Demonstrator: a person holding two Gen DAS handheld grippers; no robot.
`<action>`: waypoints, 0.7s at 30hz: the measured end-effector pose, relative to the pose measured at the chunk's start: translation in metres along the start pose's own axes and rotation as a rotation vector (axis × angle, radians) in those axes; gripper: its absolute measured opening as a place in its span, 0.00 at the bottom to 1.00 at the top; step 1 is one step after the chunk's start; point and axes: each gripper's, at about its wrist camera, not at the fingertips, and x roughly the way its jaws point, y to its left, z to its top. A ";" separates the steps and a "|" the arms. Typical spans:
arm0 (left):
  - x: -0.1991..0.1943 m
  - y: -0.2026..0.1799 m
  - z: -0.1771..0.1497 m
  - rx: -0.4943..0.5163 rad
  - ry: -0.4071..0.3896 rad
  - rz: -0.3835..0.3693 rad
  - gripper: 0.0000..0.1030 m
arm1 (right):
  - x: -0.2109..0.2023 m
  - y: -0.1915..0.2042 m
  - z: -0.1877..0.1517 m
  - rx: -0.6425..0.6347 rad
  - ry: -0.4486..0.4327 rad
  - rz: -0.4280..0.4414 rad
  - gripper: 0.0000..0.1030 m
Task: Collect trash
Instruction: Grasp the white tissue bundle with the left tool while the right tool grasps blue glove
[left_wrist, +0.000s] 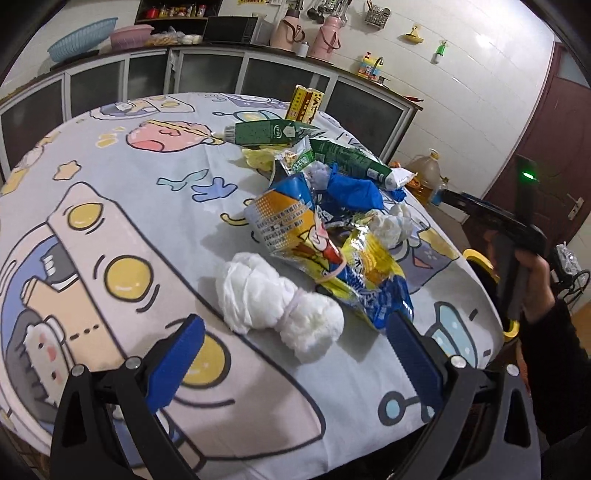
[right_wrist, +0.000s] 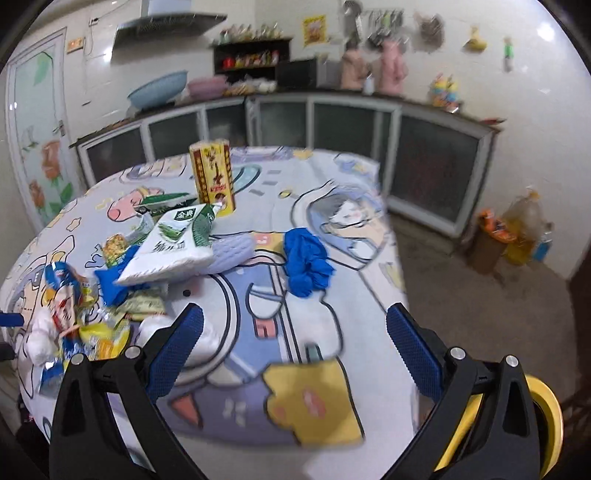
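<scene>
A pile of trash lies on the round table with a cartoon cloth (left_wrist: 110, 229). A white crumpled tissue wad (left_wrist: 273, 299) lies just ahead of my open, empty left gripper (left_wrist: 295, 354). Behind it are a yellow and blue snack bag (left_wrist: 295, 229), a blue glove (left_wrist: 351, 188), green cartons (left_wrist: 269, 131) and a yellow box (left_wrist: 304, 101). My right gripper (right_wrist: 295, 343) is open and empty above the cloth (right_wrist: 332, 332). A blue glove (right_wrist: 306, 264) lies ahead of it, with a white and green carton (right_wrist: 173, 247) and the yellow box (right_wrist: 214, 173) further left.
A yellow-rimmed bin (right_wrist: 543, 410) sits below the table edge at the right. Cabinets (left_wrist: 207, 70) with basins and flasks run along the back wall. Oil bottles (right_wrist: 521, 236) stand on the floor. The right hand with its gripper body (left_wrist: 517, 236) shows beside the table.
</scene>
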 end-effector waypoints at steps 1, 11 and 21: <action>0.002 0.001 0.001 -0.004 0.004 -0.006 0.92 | 0.010 -0.003 0.006 -0.001 0.011 0.000 0.93; 0.022 0.010 0.015 -0.028 0.028 -0.032 0.92 | 0.061 0.000 0.032 -0.017 0.061 0.029 0.92; 0.045 0.002 0.022 -0.013 0.061 -0.092 0.92 | 0.081 -0.011 0.038 -0.045 0.105 -0.033 0.81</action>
